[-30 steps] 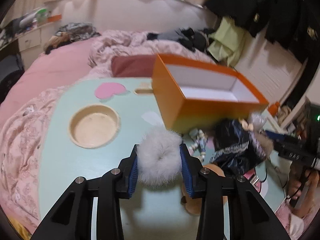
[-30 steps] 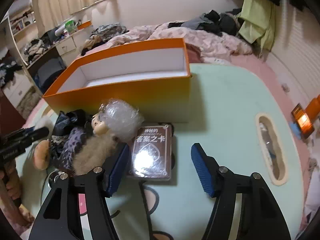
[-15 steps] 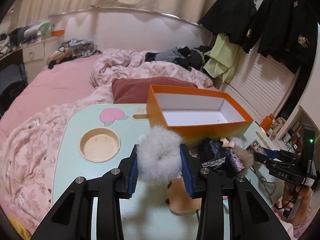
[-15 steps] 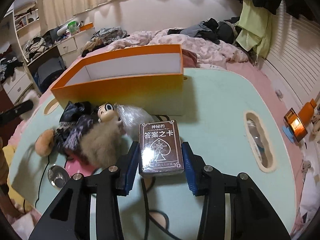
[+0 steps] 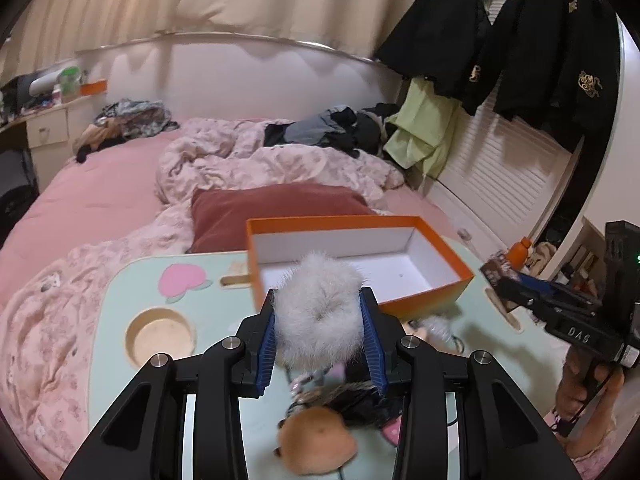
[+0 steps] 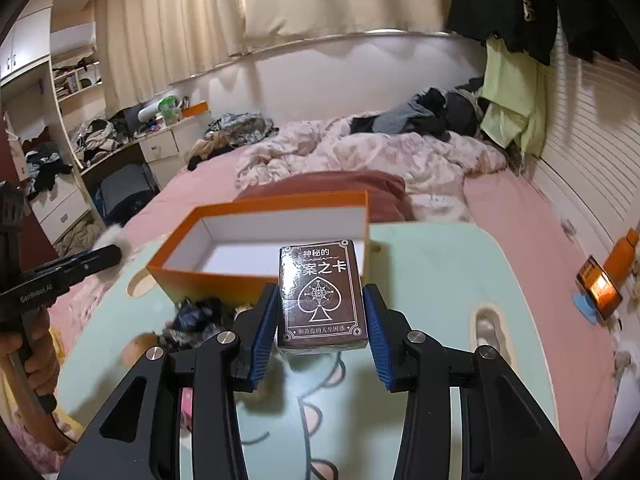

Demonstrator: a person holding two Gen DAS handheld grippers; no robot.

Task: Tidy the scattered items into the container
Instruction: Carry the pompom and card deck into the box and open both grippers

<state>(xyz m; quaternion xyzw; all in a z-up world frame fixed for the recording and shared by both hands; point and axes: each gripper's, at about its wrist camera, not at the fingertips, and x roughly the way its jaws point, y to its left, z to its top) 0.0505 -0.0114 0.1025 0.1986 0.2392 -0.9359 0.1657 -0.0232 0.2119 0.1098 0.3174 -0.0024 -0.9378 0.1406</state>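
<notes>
- Overhead, left tongs [image 5: 322,332] clenched a pompom [image 5: 320,316] near the box [image 5: 424,300].
- Right tongs [image 6: 322,320] gripped a deck [image 6: 320,292] before it.
- Both converging risked collision; slippery fur might drop short onto the worktop [image 6: 432,280].

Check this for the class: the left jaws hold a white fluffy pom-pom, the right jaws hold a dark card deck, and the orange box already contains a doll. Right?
Wrong about the orange box: both wrist views show its white interior empty. The white fluffy pom-pom and dark card deck are held as stated.
</notes>
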